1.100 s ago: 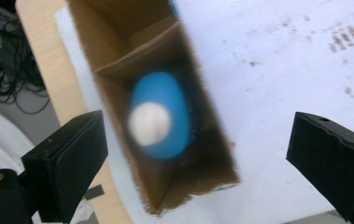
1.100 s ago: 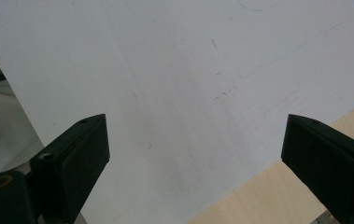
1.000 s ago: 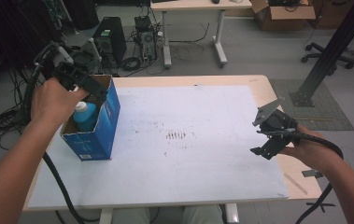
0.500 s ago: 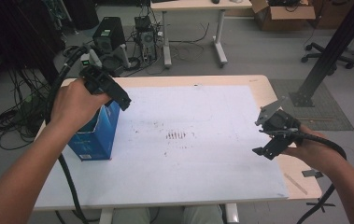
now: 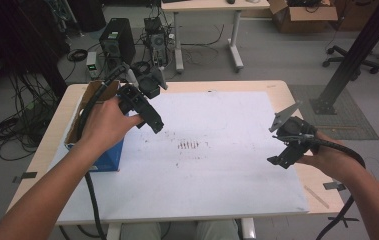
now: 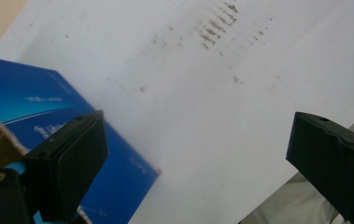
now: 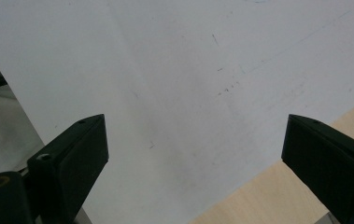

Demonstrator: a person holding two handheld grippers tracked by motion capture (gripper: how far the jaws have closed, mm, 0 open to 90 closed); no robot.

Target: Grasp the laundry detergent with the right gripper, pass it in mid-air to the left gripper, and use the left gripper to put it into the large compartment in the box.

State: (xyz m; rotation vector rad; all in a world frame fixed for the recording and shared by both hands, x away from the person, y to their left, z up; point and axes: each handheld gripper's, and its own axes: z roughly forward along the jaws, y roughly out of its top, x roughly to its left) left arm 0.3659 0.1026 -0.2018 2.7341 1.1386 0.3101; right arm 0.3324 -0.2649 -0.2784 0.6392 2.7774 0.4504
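Left gripper (image 5: 154,125) now off blue box (image 5: 108,157)

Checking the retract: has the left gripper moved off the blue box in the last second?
Yes. The left gripper has moved right, off the blue box, over the white sheet.

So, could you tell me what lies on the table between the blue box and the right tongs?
In the high view, only the white sheet with brown smudge marks lies between the blue box and the right tongs.

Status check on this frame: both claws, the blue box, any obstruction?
Left claw open, empty, raised beside the blue box. Right claw open, empty, over the white sheet. Box open-topped at table's left edge. Nothing in the way.
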